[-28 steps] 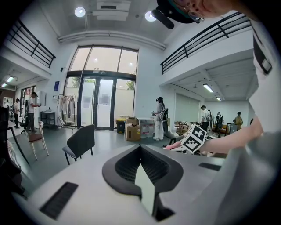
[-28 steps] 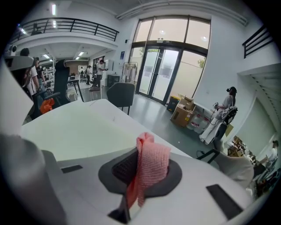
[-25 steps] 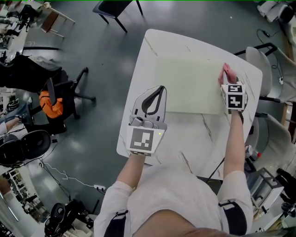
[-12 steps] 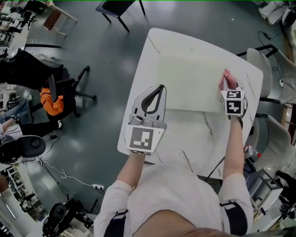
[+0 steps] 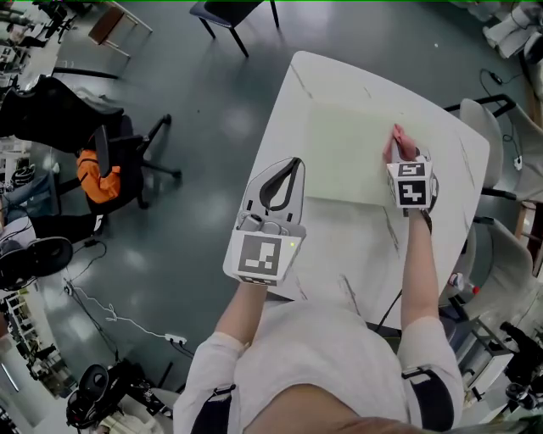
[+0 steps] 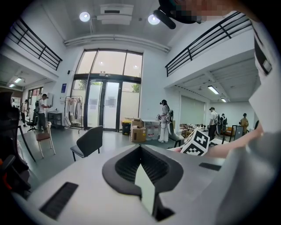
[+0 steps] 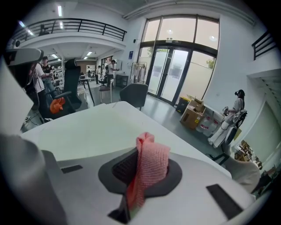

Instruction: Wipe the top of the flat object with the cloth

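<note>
A pale green flat board [image 5: 352, 157] lies on the white table [image 5: 356, 254]. My right gripper [image 5: 397, 146] rests at the board's right part, shut on a pink knitted cloth [image 5: 399, 137]. In the right gripper view the cloth [image 7: 148, 169] stands bunched between the jaws, with the board [image 7: 94, 132] stretching ahead and to the left. My left gripper [image 5: 293, 161] hovers over the table's left side by the board's near-left corner, shut and holding nothing. The left gripper view shows its closed tips [image 6: 140, 147], with the right gripper's marker cube [image 6: 197, 144] beyond.
A dark chair [image 5: 229, 17] stands beyond the table's far corner. On the left floor is an office chair [image 5: 127, 148] with an orange item [image 5: 97, 182]. White chairs [image 5: 492, 140] crowd the right edge. A cable [image 5: 110, 322] lies on the floor. Several people stand far off.
My right gripper has slid the pink cloth leftward from the board's right edge onto its surface. The left gripper has stayed in place.
</note>
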`<state>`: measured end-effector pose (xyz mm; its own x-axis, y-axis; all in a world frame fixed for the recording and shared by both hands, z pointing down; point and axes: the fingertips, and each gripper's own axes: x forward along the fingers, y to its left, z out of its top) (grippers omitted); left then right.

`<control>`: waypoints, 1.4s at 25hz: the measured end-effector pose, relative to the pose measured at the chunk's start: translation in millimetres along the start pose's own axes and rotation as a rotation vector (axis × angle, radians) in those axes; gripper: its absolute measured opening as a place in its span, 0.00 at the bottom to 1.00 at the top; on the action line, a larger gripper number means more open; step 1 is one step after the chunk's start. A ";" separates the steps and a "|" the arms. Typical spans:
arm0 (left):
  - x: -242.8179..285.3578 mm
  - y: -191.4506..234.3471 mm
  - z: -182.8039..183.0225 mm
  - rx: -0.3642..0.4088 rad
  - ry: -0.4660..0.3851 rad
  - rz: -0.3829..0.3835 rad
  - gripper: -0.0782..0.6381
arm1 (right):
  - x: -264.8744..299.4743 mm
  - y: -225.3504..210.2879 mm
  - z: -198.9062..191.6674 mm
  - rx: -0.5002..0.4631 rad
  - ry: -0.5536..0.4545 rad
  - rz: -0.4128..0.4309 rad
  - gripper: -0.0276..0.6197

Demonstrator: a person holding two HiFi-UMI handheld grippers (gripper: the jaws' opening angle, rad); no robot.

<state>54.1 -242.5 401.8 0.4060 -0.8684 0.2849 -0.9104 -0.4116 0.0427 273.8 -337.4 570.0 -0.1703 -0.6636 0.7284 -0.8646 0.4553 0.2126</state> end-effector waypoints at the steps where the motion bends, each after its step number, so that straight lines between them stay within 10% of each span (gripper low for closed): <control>1: -3.0 3.3 -0.9 -0.002 0.000 0.004 0.13 | 1.0 8.3 4.7 0.000 -0.004 0.008 0.09; 20: -53.4 81.0 -8.0 -0.041 -0.035 0.081 0.13 | 27.4 161.7 86.2 -0.115 -0.052 0.162 0.09; 35: -56.4 77.7 -5.7 -0.031 -0.031 0.061 0.13 | 13.6 187.1 83.8 -0.150 -0.058 0.209 0.09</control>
<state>-39.9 -223.9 394.6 0.3510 -0.9000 0.2585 -0.9355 -0.3488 0.0561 70.1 -311.0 565.1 -0.3683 -0.5774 0.7287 -0.7287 0.6660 0.1594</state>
